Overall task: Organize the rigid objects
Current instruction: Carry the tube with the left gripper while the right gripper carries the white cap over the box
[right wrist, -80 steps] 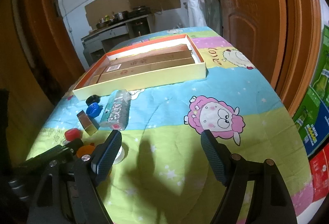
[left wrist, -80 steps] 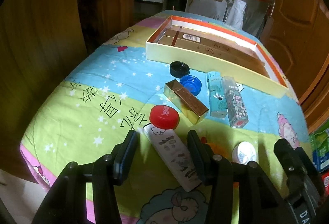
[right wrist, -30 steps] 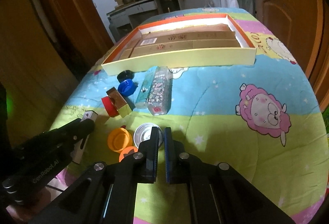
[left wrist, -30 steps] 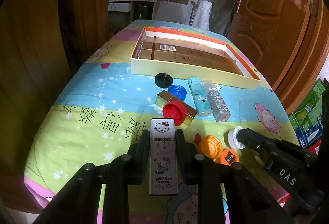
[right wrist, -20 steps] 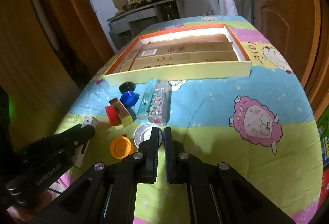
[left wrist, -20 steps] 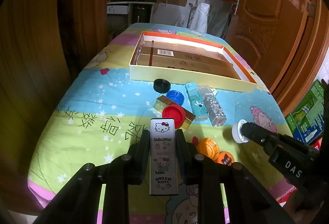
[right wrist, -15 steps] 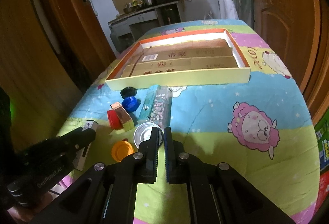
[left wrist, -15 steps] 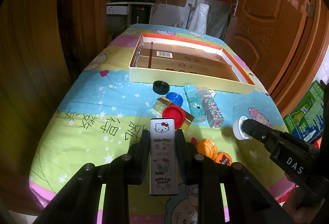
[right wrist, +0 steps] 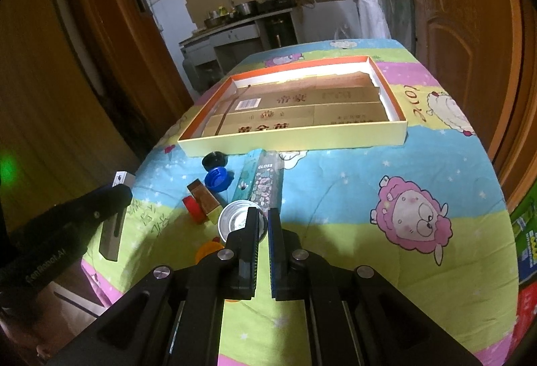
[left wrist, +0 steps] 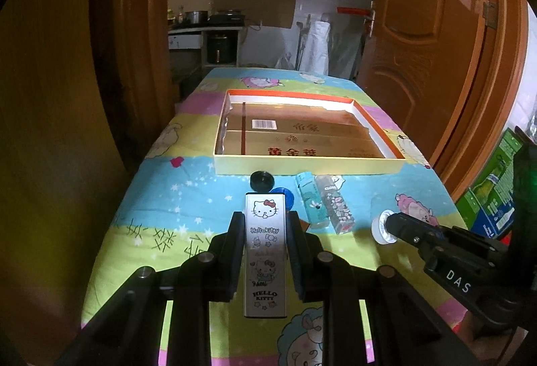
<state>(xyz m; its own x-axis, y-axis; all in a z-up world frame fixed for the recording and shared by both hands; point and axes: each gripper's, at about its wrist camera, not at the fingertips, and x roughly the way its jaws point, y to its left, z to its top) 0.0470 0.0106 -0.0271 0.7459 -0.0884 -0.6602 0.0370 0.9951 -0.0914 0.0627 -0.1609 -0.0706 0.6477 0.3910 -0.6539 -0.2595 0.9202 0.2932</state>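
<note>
My left gripper [left wrist: 265, 220] is shut on a flat silver Hello Kitty case [left wrist: 265, 252] and holds it above the table, pointing at the shallow yellow box [left wrist: 308, 164]. My right gripper [right wrist: 263, 216] is shut on the rim of a white round lid [right wrist: 236, 220], also held above the cloth; the lid shows in the left wrist view [left wrist: 382, 226]. On the cloth before the box lie a black cap [left wrist: 261, 180], a blue cap [right wrist: 216, 179], a teal lighter [left wrist: 310, 199], a floral lighter [left wrist: 337, 203], a gold block [right wrist: 204, 199], a red cap [right wrist: 191, 208] and an orange cap [right wrist: 208, 248].
The box holds flat brown cartons [left wrist: 302, 141]. The table is covered with a cartoon-print cloth [right wrist: 386, 231]. Wooden doors [left wrist: 429, 30] stand to the right and a wooden panel to the left. Green cartons [left wrist: 493, 194] stand on the floor at right.
Both grippers closed on their objects, the left on the Hello Kitty case and the right on the white lid, then lifted them and moved them forward toward the box.
</note>
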